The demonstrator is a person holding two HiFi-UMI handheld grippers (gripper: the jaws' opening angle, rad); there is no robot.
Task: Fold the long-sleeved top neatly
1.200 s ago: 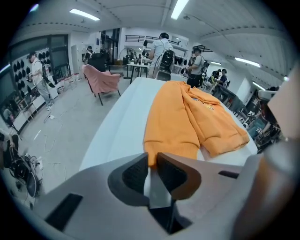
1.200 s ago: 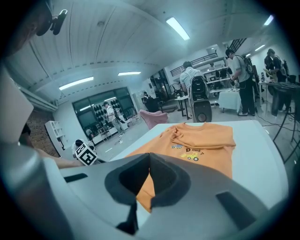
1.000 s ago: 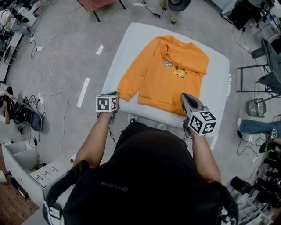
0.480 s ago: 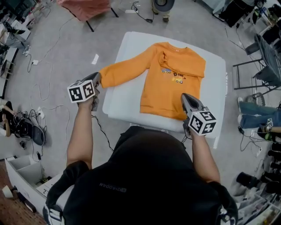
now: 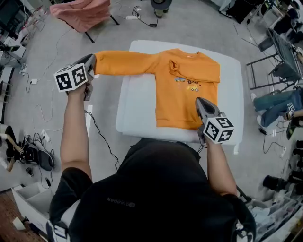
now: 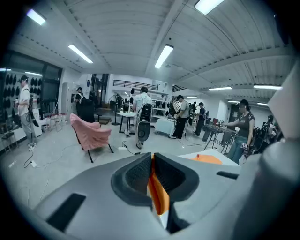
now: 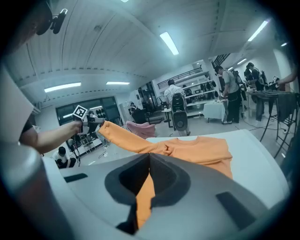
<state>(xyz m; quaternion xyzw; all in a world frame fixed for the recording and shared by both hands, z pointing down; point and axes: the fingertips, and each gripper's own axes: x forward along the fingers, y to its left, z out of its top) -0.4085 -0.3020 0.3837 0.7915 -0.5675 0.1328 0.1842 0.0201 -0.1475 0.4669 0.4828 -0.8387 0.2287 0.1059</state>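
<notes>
An orange long-sleeved top [image 5: 189, 97] lies face up on the white table [image 5: 135, 113]. One sleeve is folded across its chest [image 5: 176, 66]. The other sleeve [image 5: 125, 63] is stretched straight out to the left, past the table's edge. My left gripper [image 5: 93, 64] is shut on this sleeve's cuff, and orange cloth [image 6: 158, 194] shows between its jaws. My right gripper [image 5: 198, 101] is shut on the top's hem at the near right, with a strip of cloth [image 7: 144, 199] pinched there. The right gripper view also shows the stretched sleeve [image 7: 126, 138] running to the left gripper [image 7: 91, 119].
A pink-draped chair [image 5: 83, 12] stands on the floor at the far left. Cables [image 5: 102, 137] trail over the floor beside the table's left edge. A metal frame [image 5: 265, 56] and clutter stand at the right. Several people and a floor fan [image 6: 143, 129] are further off.
My left gripper has risen and swung out to the far left with the cuff, pulling the sleeve from beside the top's body to straight out past the table. The right gripper has stayed at the hem.
</notes>
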